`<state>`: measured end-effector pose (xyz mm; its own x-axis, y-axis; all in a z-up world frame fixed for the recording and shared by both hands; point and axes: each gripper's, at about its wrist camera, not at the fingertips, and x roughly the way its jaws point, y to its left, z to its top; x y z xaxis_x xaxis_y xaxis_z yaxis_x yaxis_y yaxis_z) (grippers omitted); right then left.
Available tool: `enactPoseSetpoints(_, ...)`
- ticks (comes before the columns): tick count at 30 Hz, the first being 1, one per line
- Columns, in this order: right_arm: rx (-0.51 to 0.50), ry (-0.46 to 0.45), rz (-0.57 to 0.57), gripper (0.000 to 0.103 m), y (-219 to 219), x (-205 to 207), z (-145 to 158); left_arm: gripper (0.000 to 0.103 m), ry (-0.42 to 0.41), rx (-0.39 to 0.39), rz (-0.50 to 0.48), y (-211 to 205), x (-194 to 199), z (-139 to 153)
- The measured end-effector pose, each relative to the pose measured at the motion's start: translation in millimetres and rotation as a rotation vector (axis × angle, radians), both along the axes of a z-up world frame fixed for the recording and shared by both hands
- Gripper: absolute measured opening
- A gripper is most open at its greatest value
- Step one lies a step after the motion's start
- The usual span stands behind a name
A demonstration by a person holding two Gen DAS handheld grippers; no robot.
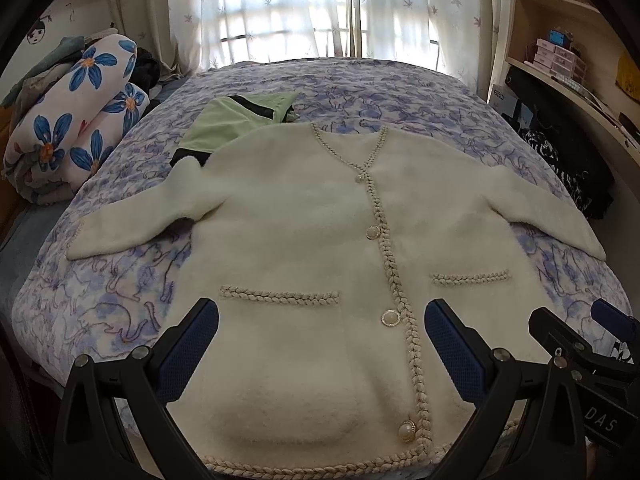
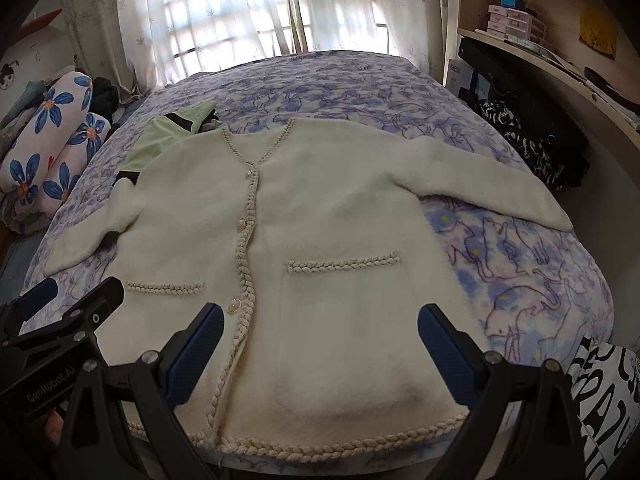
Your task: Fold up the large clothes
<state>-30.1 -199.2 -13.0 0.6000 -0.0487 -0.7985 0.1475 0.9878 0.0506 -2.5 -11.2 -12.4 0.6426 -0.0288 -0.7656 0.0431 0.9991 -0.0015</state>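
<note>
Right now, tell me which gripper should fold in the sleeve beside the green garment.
Left. The left gripper hangs open over the cardigan's left half, nearer that sleeve by the green garment. The right gripper, also open, faces the opposite pocket side.

Backlit curtained window (image 1: 320,8), soft daylight, fisheye edges, sharp

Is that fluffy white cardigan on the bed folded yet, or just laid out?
Laid out, not folded. The cardigan lies flat, front up and buttoned, with both sleeves spread sideways on the bed.
</note>
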Motion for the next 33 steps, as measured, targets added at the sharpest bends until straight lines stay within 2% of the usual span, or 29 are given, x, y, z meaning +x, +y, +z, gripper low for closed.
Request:
enactPoseSetpoints(23,-0.022,-0.039,-0.05,0.098,-3.0,-11.5,16.4,0.102,-0.025,-0.018,0.005,-0.6,-10.2,7.3)
enactPoseSetpoints(33,-0.009,-0.048,-0.077,0.098,-23.3,-8.9,14.1,0.102,-0.01,-0.009,0.018,-11.0,-7.6,6.0)
